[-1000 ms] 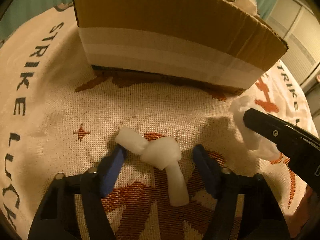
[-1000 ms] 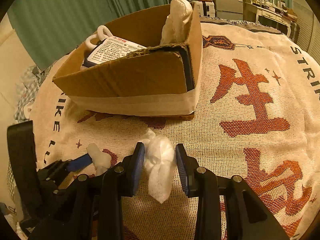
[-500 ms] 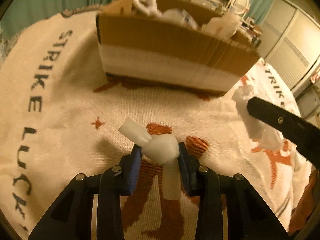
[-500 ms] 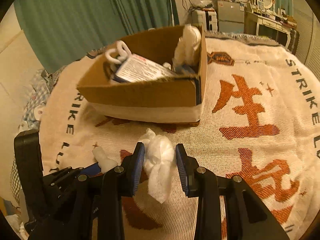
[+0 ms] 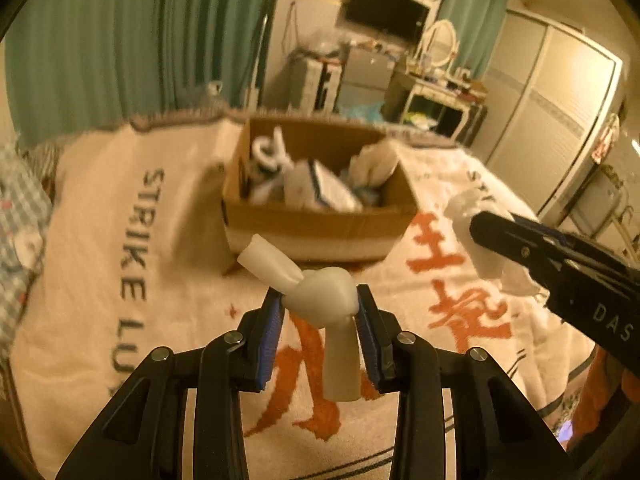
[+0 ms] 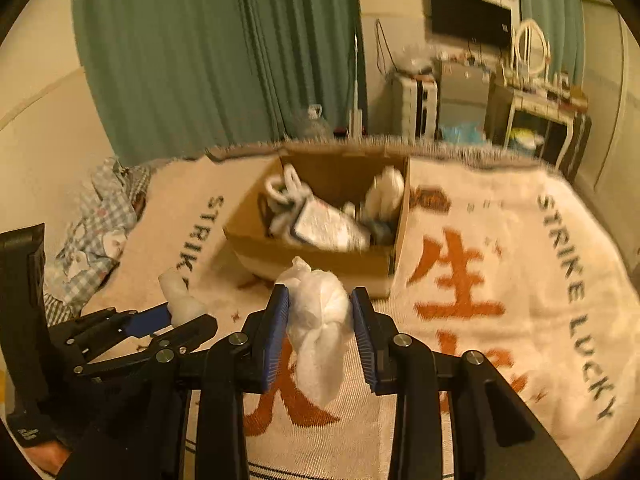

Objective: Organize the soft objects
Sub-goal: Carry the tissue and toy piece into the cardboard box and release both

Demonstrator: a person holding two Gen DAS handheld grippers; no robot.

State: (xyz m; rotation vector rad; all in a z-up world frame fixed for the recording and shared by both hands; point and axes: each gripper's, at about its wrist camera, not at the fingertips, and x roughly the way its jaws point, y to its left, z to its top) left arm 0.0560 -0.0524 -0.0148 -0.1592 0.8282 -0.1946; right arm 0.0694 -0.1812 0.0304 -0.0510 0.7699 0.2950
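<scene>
My left gripper (image 5: pixel 320 304) is shut on a knotted white soft piece (image 5: pixel 320 300) and holds it in the air above the blanket. It also shows at the left of the right wrist view (image 6: pixel 180 312). My right gripper (image 6: pixel 320 308) is shut on a knotted white plastic bag (image 6: pixel 320 320), also held in the air. It also shows at the right of the left wrist view, where the bag (image 5: pixel 480 236) shows too. An open cardboard box (image 5: pixel 320 224) (image 6: pixel 320 256) with several white soft items and a packet stands on the blanket ahead of both grippers.
A cream blanket (image 6: pixel 500 280) with orange characters and "STRIKE LUCKY" lettering covers the bed. Checked fabric (image 6: pixel 100 224) lies at the left edge. Green curtains (image 6: pixel 224 56), a TV, a mirror and shelves stand behind.
Both grippers have risen well above the blanket with their items, and the box now looks farther and lower. The left gripper, open around the soft piece a second ago, has shut on it.
</scene>
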